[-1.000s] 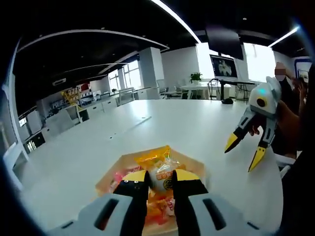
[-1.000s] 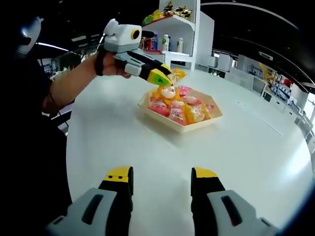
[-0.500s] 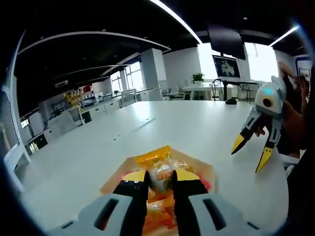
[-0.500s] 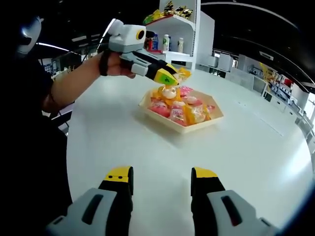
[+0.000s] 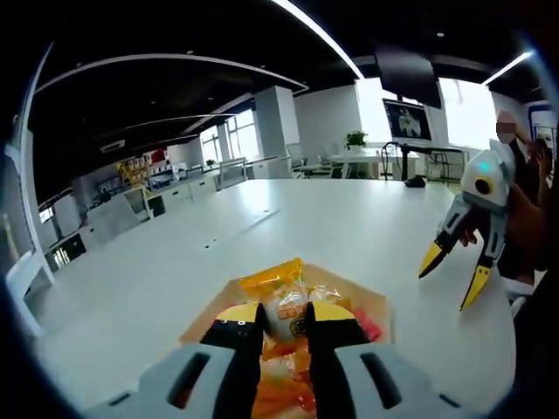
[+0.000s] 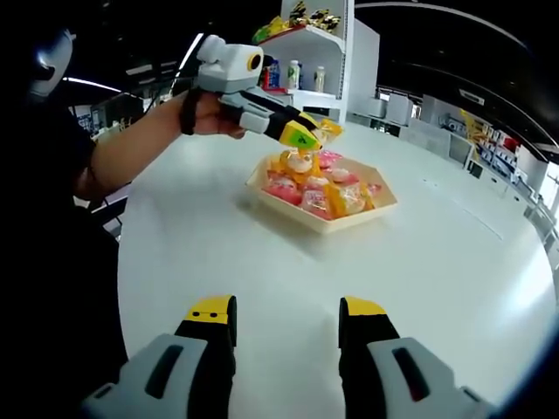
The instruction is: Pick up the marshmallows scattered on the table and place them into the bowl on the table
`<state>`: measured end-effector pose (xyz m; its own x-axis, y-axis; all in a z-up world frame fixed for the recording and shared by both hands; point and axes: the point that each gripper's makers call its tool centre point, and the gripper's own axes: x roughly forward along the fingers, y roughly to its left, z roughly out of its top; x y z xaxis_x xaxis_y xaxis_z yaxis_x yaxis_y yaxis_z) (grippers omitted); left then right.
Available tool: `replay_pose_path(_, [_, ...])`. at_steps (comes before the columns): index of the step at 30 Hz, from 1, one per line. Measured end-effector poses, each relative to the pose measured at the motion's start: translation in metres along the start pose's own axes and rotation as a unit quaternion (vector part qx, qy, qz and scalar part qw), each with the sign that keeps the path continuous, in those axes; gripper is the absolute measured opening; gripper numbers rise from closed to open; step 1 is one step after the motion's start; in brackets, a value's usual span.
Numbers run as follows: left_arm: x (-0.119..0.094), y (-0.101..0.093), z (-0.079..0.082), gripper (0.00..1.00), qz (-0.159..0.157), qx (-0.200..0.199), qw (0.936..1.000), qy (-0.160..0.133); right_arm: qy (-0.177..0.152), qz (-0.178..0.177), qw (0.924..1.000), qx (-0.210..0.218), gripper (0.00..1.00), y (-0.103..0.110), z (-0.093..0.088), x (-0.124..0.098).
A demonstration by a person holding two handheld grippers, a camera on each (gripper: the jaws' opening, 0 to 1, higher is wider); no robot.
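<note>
Marshmallow [image 5: 288, 312] in its clear wrapper sits clamped in my left gripper [image 5: 285, 316] above the hexagonal bowl [image 6: 351, 217]; my jaws hide its sides. My right gripper [image 6: 286, 307] hangs open over the white table [image 6: 454, 288].

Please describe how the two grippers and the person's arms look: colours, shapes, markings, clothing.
Both the left gripper and the right gripper have pale grey bodies and black, tapered jaws with yellow tips. The left one carries a yellow-ringed round spot on top. The person wears a dark sleeve.
</note>
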<state>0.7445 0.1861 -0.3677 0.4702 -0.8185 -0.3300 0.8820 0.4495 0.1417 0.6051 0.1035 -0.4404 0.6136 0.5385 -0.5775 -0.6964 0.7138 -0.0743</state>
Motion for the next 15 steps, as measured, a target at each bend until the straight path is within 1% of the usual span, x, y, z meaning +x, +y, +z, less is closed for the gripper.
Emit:
replay_pose_path(10, [0.0018, 0.0023, -0.0008, 0.20, 0.001, 0.005, 1.0000, 0.004, -0.001, -0.001, 1.0000, 0.002, 0.47, -0.0007, -0.0017, -0.0006])
replay_pose_path(15, [0.0015, -0.0036, -0.0004, 0.20, -0.008, 0.010, 0.9999, 0.006, 0.000, 0.000, 1.0000, 0.004, 0.47, -0.0008, -0.0033, 0.0000])
